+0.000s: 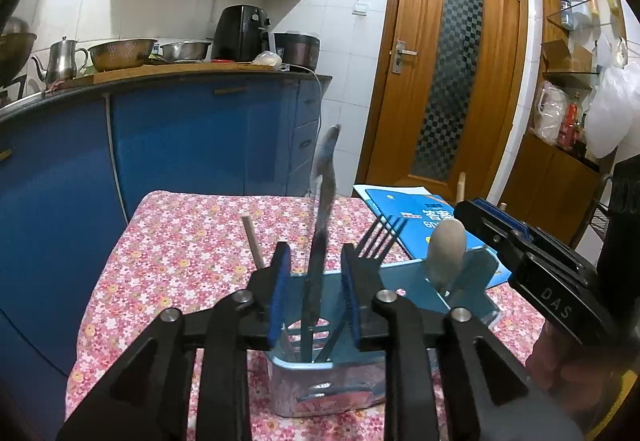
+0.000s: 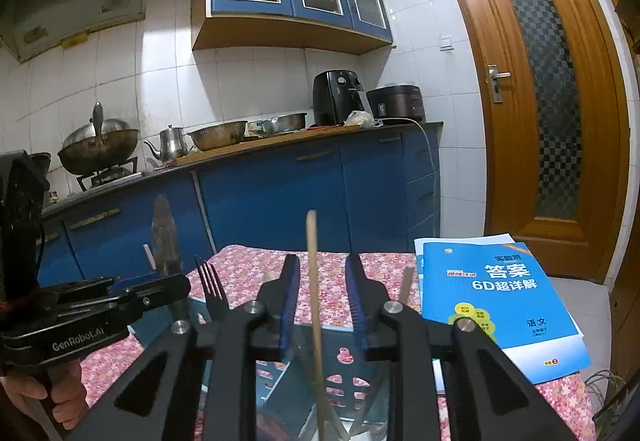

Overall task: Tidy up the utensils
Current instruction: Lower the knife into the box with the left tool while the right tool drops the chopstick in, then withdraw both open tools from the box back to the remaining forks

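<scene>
Utensils going into the holder, both grippers over it.

Left wrist view: my left gripper (image 1: 314,273) is spread, pads either side of an upright spoon (image 1: 325,201) without touching; it stands in the blue holder (image 1: 320,385) on the bench (image 1: 180,241). Fork (image 1: 380,235) and wooden spoon (image 1: 446,241) crowd the right side, right gripper (image 1: 520,245) just beside them.
Right wrist view: right gripper (image 2: 322,301) spread around a chopstick (image 2: 314,281) standing in the holder (image 2: 280,381), no contact. Booklet (image 2: 500,301) lies near, clear of the work.
</scene>
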Motion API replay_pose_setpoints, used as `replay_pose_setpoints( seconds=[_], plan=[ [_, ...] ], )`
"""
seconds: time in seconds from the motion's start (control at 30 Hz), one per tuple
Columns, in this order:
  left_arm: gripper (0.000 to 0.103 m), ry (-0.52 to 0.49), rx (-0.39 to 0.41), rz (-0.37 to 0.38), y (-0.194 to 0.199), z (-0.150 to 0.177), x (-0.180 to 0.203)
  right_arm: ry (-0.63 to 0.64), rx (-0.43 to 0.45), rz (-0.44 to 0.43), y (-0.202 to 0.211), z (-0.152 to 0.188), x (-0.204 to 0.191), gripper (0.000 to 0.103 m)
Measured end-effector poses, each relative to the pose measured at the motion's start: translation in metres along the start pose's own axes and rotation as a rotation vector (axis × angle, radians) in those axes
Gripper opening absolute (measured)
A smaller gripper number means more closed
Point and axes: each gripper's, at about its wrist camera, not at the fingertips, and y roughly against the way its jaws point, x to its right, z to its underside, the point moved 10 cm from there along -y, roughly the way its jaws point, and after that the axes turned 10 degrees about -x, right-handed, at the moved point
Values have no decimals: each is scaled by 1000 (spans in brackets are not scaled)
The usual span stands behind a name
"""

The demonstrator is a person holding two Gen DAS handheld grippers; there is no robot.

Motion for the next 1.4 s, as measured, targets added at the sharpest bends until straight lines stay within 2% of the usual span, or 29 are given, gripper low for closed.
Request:
replay_pose_setpoints(
  seconds=[0.3,0.57,1.03,1.4],
  plan=[
    [28,-10,-1,3,26,5,4,-5,16,-6,29,-4,-10,28],
    [28,-13,3,2,53,11,8,-21,-13,-8,59,3,-16,28],
    [28,-27,-44,-15,93,47,16,-12,-123,13,90,50,-33,28],
    [29,-8,-118,-44,101,89,6,-11,-227,14,96,98,-44,28]
  ],
)
